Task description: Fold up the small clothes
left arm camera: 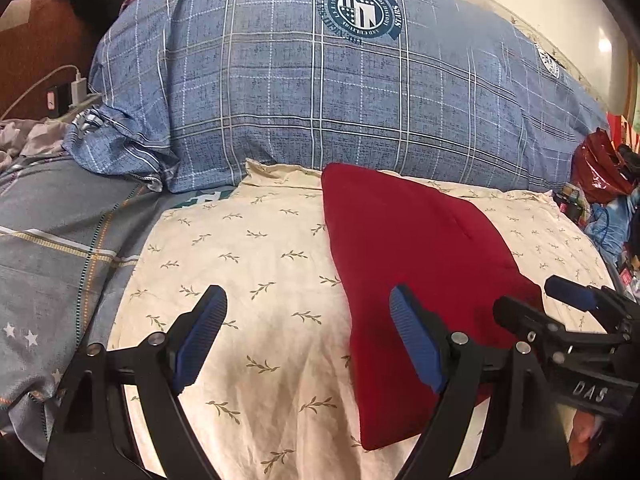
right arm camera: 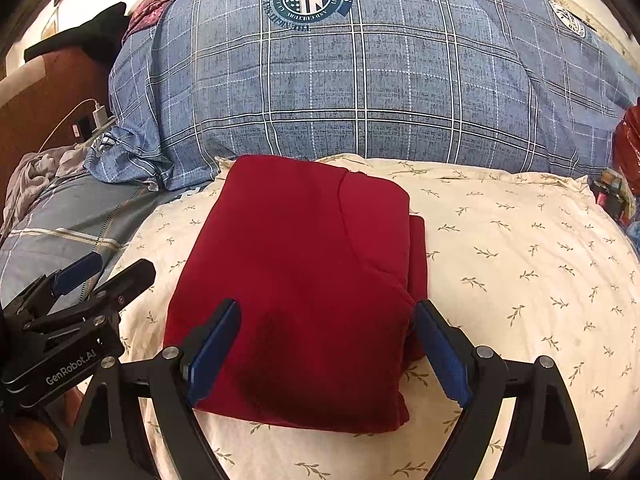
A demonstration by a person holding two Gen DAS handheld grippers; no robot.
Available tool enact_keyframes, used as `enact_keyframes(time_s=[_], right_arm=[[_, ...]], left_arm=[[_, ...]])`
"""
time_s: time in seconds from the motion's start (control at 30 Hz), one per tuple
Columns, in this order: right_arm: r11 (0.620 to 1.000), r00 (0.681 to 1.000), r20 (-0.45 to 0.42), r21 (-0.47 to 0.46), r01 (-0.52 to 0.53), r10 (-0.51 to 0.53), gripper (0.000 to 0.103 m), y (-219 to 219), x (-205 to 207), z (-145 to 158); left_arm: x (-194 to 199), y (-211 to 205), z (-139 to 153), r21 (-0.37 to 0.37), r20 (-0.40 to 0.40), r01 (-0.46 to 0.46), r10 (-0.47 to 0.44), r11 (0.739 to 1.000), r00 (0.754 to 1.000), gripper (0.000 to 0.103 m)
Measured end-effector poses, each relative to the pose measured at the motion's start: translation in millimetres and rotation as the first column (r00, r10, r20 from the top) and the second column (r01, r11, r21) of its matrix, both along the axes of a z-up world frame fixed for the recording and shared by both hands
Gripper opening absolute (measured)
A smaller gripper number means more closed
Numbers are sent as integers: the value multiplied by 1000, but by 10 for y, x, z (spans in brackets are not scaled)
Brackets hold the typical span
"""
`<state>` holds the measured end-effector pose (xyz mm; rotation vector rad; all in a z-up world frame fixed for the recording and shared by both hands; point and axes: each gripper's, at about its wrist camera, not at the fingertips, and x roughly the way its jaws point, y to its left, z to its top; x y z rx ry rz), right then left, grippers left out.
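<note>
Red garment [right arm camera: 304, 280] folded, lying on cream leaf-print pillow [right arm camera: 520, 264] w/ a layer poking out at right edge. Left gripper [left arm camera: 308, 332] & right gripper [right arm camera: 328, 340] both spread wide, holding nothing. Could snag top layer w/ a careless nudge & undo the fold.

The left gripper [left arm camera: 306, 336] hangs with its jaws spread wide, nothing between them. The right gripper [right arm camera: 328, 344] is likewise wide open and empty. In each wrist view the other gripper shows at the side, the left gripper [right arm camera: 100, 270] just beside the right one's jaws.
</note>
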<state>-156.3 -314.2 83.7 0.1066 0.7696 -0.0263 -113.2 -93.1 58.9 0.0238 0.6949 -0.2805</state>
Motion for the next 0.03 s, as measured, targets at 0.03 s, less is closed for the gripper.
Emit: enact_keyframes(time_s=[0.03], right_arm=[[1000,1000,-1,8,1,-1,89,-35,10,3]], left_arm=[[23,21,-4,-2,-5,0,0,1000,1000,84]])
